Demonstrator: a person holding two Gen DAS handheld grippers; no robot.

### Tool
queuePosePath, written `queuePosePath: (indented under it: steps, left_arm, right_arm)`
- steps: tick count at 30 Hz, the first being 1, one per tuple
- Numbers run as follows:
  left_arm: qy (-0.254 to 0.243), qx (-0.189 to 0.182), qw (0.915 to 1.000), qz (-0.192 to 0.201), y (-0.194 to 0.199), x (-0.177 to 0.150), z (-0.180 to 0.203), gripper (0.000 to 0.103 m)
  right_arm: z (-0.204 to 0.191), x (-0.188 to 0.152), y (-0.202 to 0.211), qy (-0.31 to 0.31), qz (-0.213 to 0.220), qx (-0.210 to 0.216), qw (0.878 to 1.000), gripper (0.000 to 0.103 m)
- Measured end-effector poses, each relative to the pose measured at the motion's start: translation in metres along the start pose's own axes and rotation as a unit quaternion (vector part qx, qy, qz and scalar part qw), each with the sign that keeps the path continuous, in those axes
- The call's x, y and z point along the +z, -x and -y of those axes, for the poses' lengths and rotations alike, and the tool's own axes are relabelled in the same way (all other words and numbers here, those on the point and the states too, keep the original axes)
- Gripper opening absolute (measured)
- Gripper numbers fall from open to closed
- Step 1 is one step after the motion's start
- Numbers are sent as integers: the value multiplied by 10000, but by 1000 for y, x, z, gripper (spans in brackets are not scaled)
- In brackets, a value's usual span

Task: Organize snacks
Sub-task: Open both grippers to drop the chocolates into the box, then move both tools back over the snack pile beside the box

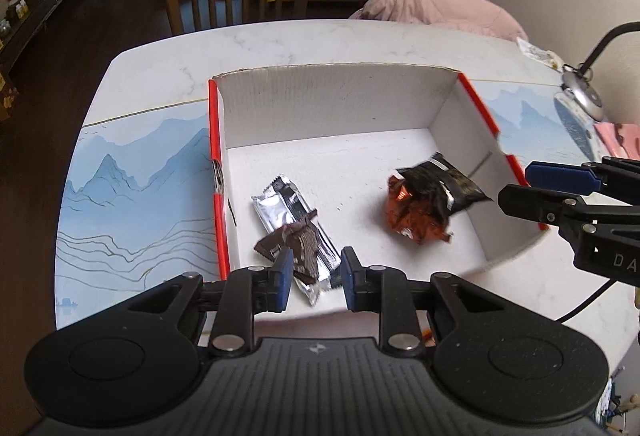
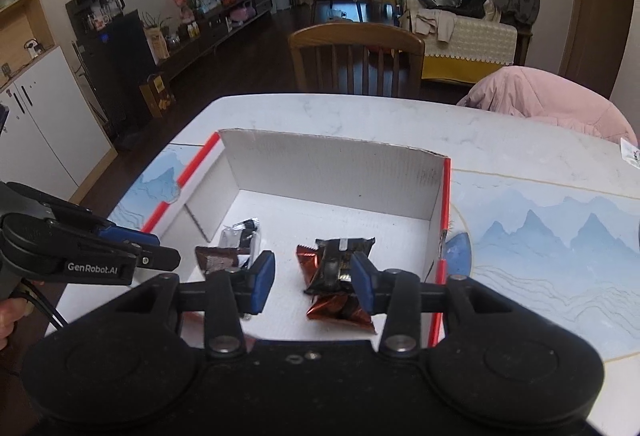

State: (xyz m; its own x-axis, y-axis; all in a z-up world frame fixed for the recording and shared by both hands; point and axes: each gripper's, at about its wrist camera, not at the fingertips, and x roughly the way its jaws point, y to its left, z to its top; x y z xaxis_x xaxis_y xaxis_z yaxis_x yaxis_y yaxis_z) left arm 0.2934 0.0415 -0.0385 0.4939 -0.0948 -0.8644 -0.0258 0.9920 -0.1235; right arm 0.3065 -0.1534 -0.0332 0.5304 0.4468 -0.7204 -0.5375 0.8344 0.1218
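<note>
Both claws, left [image 1: 314, 278] and right [image 2: 313, 282], tilt down, empty, over box [image 1: 320, 104].

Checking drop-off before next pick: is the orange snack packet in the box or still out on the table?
In. The orange packet lies on the white floor of the box, a black packet resting on it, and neither gripper touches it.
</note>
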Motion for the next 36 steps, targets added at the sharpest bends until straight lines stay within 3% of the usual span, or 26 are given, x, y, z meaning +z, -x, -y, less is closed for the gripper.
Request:
queuePosePath:
  steps: [13,22,25,27,32,36]
  left_arm:
    - [50,-281,9974,666,69,-45,0,25]
    - [71,-239,9934,1120,107,-76,1,25]
    - [112,-212,9922,1227,115,-86,-1,36]
    - [155,-204,9907,1338,121,-93,-3,58]
    - [186,-149,9893,1441,131,-111,-9,59]
    - [362,-115,9895,1392,130,-127,-20,63]
  right_arm:
    - [-25,-29,60,-165,522,3,9985,49]
    - [-41,-51,83,-250,758,-22,9968,50]
    - [-45,-60,86,-336,788,-18,9963,51]
    - [-48,-65,87,-366,777,3,9963,51]
    - [-56,-77,92,-405,791,22,9960,54]
    - [-65,-90,92,-413,770,50,9962,64]
